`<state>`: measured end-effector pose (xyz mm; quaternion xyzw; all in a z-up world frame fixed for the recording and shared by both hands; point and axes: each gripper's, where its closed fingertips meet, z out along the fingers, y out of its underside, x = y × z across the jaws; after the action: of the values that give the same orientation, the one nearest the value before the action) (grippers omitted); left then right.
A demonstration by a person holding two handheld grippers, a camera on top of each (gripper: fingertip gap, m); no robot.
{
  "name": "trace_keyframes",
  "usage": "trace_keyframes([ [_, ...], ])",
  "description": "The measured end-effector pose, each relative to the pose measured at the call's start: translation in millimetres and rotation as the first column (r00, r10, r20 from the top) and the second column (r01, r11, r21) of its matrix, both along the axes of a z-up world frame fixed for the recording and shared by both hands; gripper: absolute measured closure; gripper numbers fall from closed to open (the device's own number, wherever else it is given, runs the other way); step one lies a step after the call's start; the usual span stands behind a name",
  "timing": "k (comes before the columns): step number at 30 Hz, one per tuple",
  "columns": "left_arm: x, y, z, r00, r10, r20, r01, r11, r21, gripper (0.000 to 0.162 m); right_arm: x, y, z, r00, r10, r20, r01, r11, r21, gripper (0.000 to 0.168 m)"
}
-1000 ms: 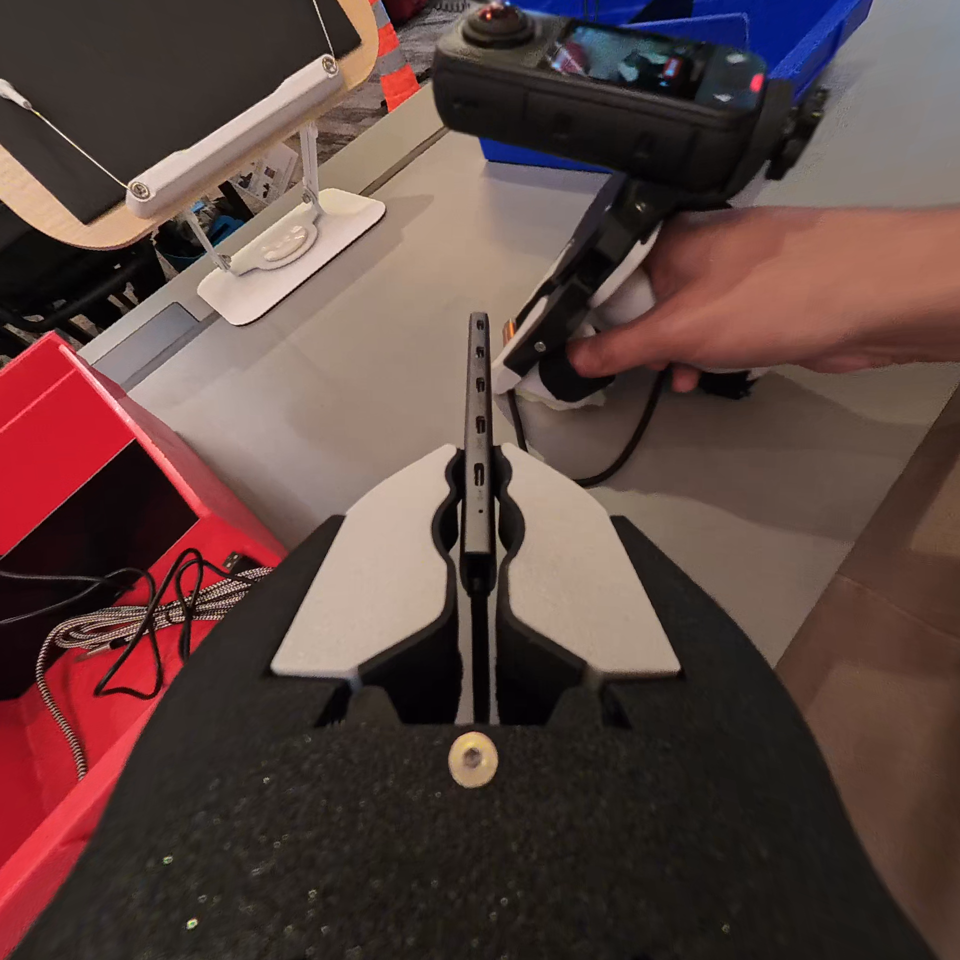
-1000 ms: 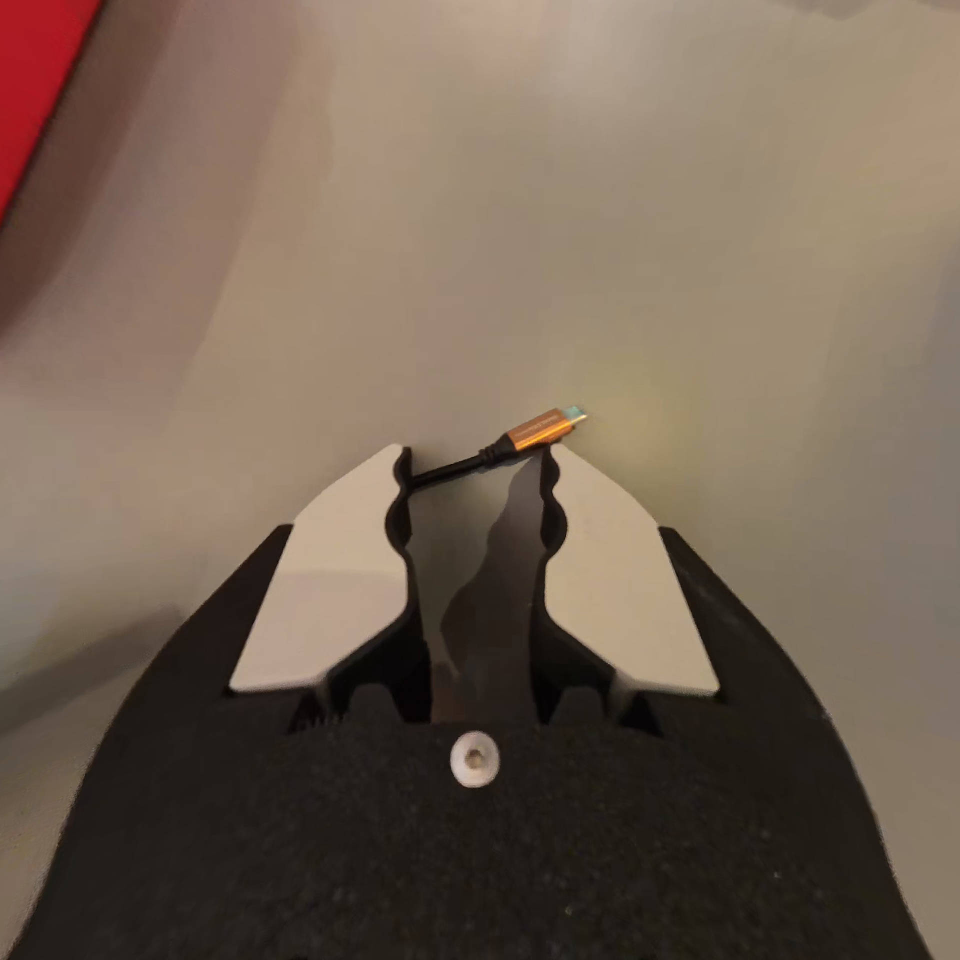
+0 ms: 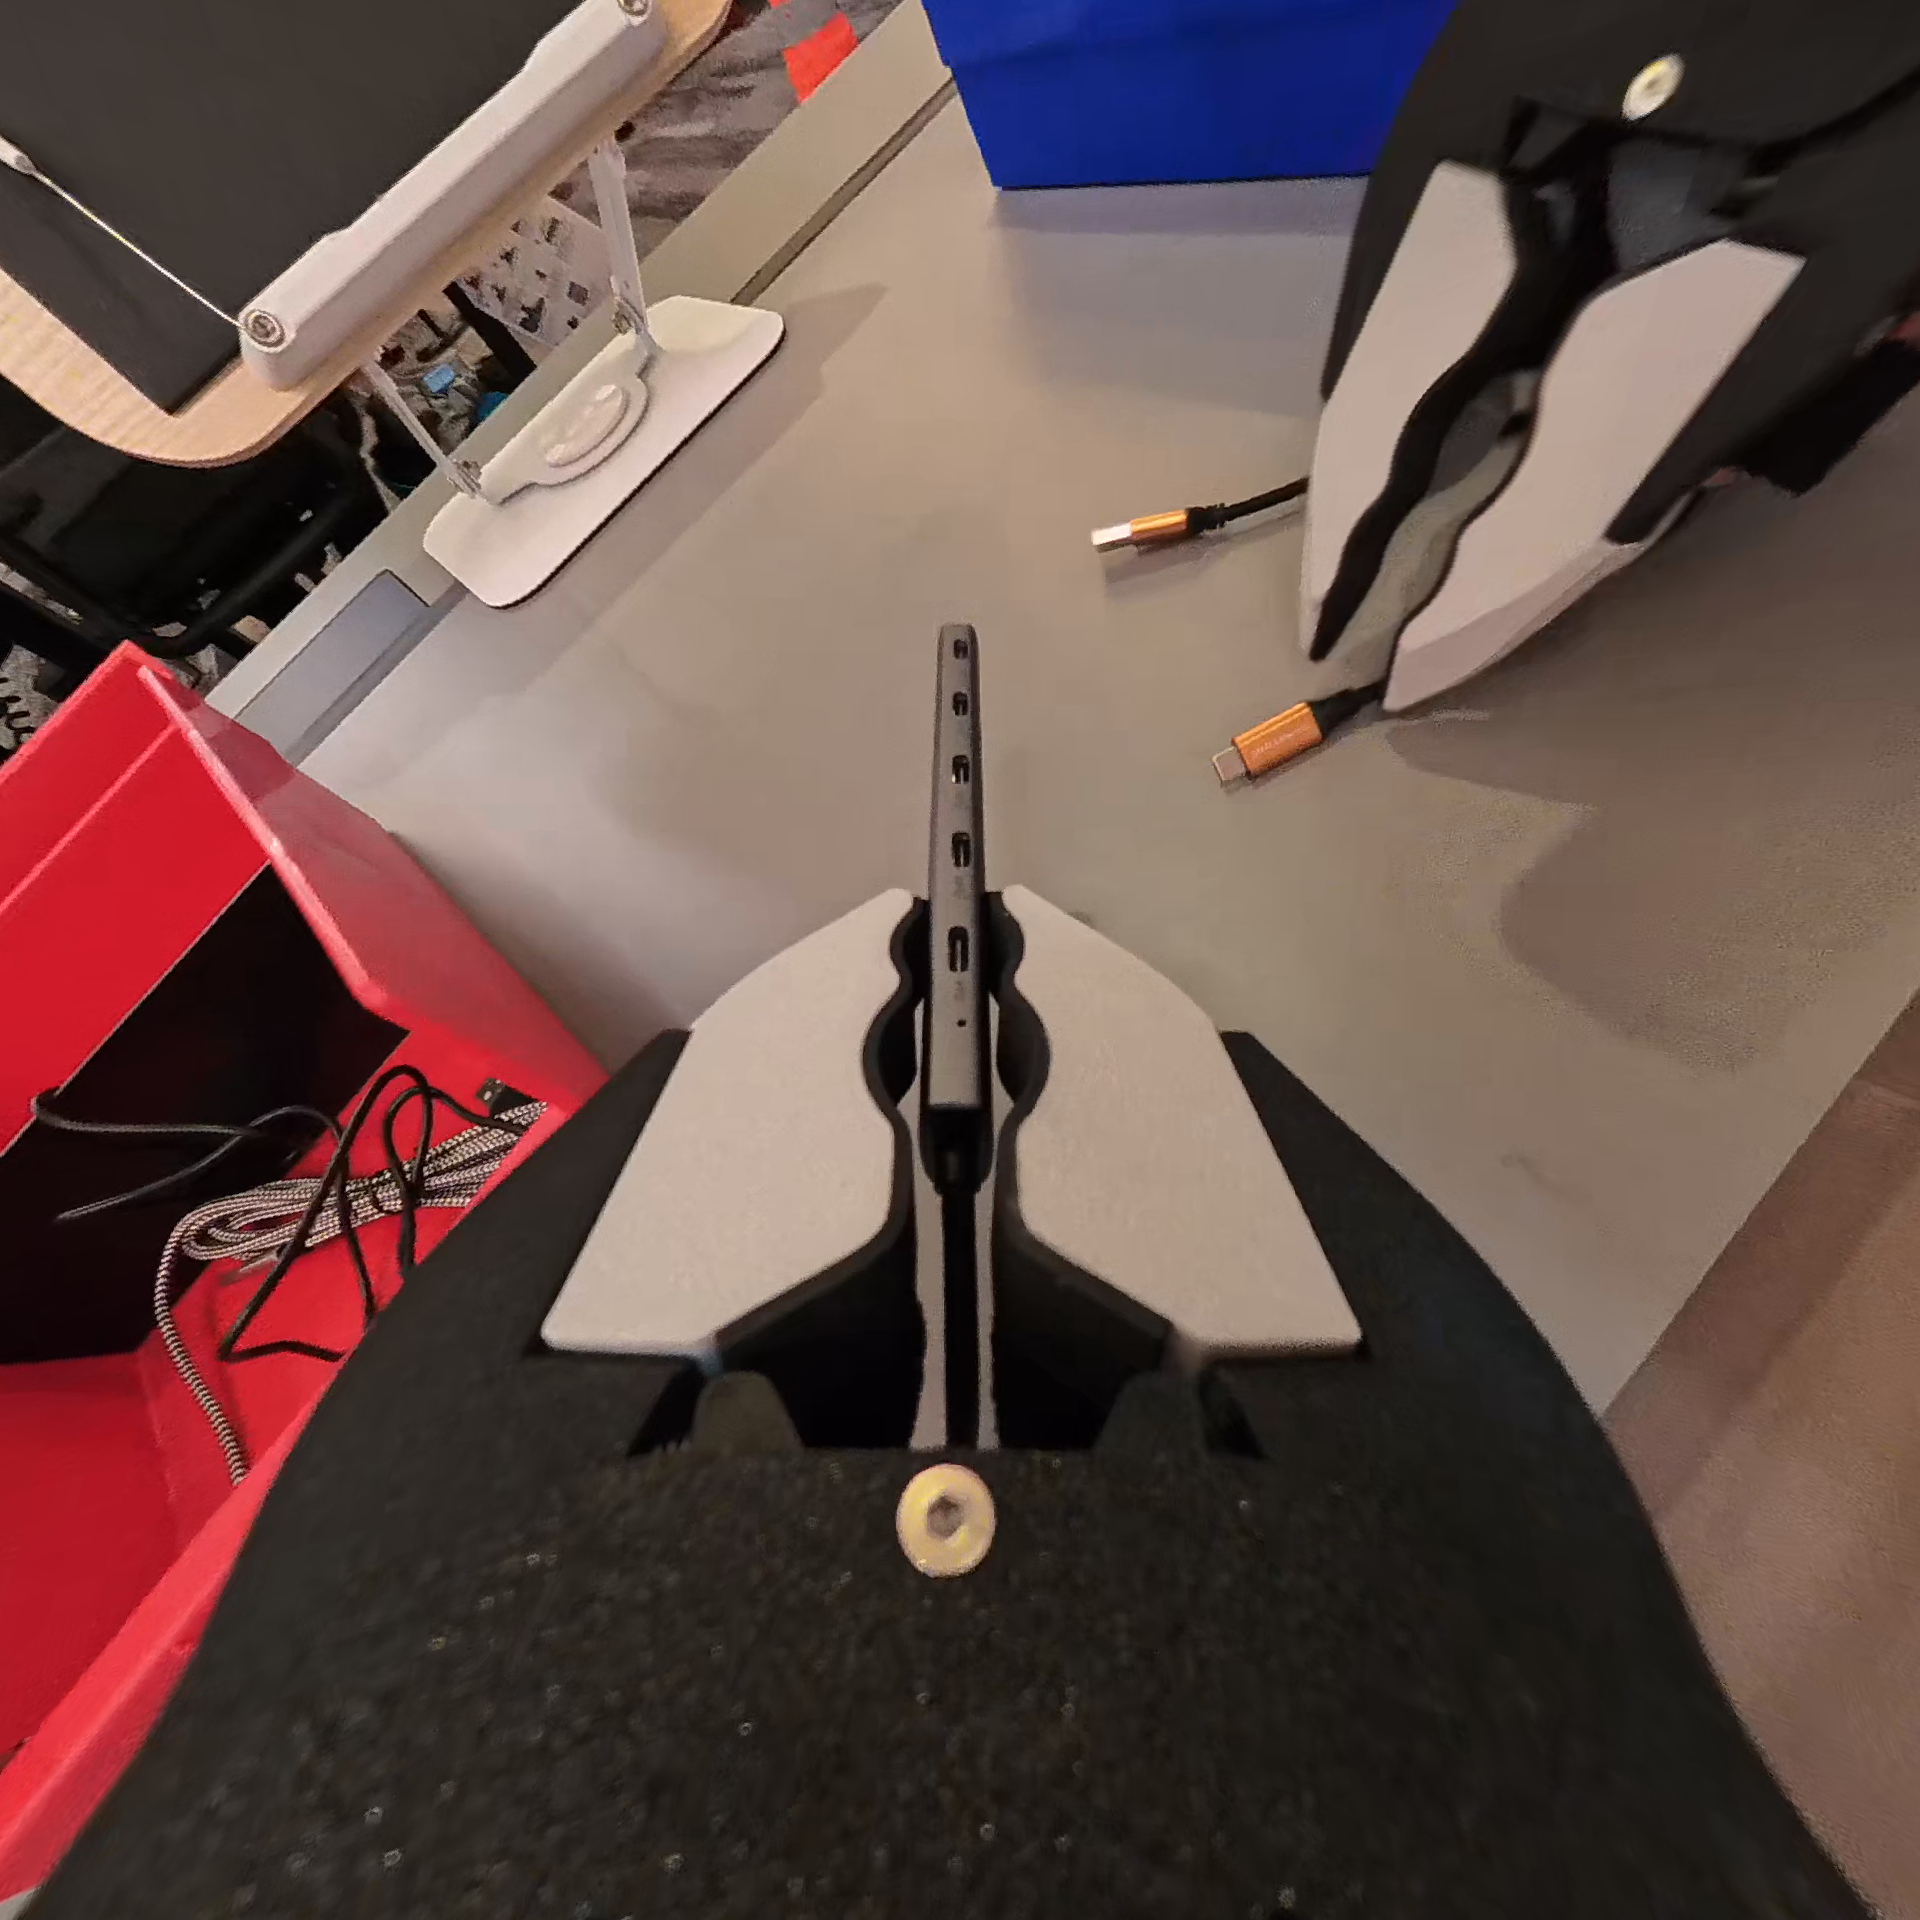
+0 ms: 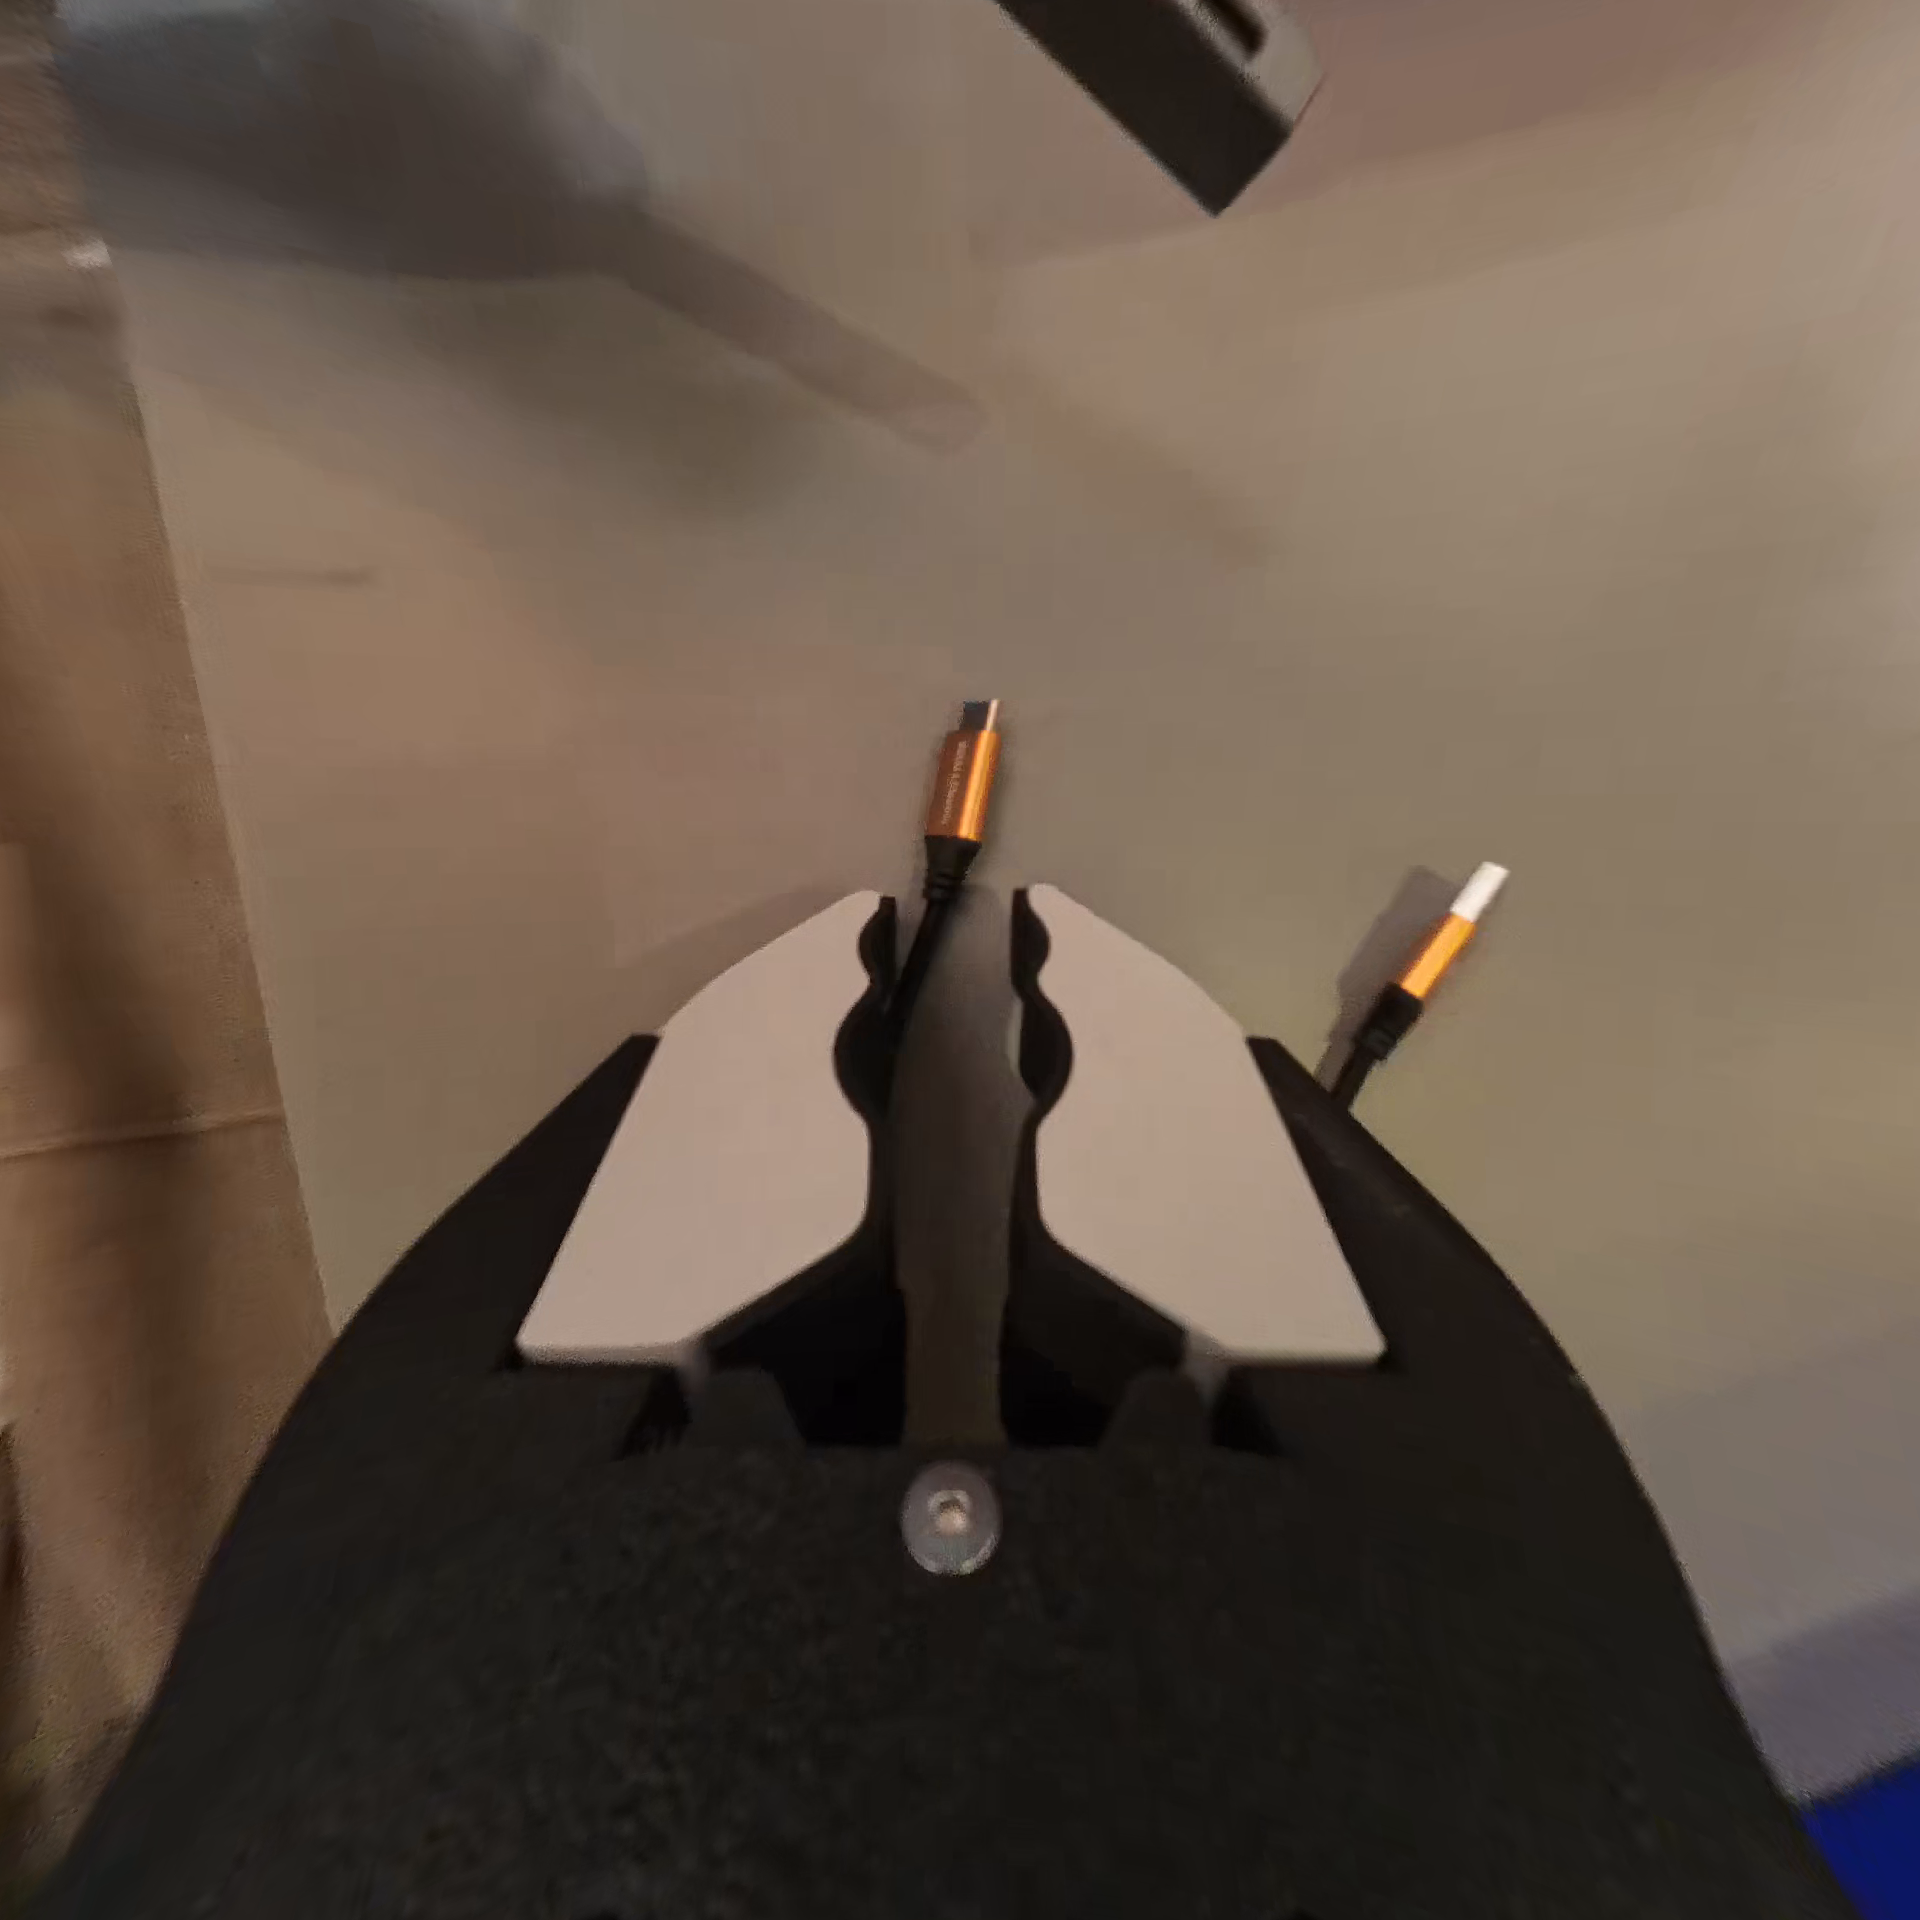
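The left gripper [image 3: 956,914] clamps a slim dark grey USB hub [image 3: 958,831] on edge, its row of ports facing up, above the grey table [image 3: 727,665]. Right of the hub, the right gripper [image 4: 948,899] stands slightly open around a black cable [image 4: 906,977] with orange plugs. Left of the hub, a red bin [image 3: 125,831] holds tangled cables [image 3: 312,1195]. Beyond the hub is a blue bin [image 3: 1143,94].
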<state>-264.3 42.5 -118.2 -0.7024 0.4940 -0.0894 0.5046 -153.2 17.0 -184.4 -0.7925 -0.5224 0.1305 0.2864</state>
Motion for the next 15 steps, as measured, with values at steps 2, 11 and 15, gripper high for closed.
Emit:
trace_keyframes([
  [2,0.4,-0.5,-1.0,1.000,-0.005,-0.004,0.005,1.000,0.003,0.152,1.5,-2.3,7.5,0.996,-0.088,-0.033,0.090,0.993,0.071,0.144],
  [11,4.7,-3.1,0.3,0.999,-0.046,-0.028,0.048,0.997,0.053,0.152,2.1,-1.5,-7.1,0.987,-0.162,0.015,0.155,0.965,0.211,0.164],
  [15,10.7,-7.2,3.2,0.995,-0.084,-0.048,0.089,0.989,0.116,0.152,4.3,-0.7,-8.7,0.981,-0.192,-0.003,0.190,0.970,0.152,0.165],
])
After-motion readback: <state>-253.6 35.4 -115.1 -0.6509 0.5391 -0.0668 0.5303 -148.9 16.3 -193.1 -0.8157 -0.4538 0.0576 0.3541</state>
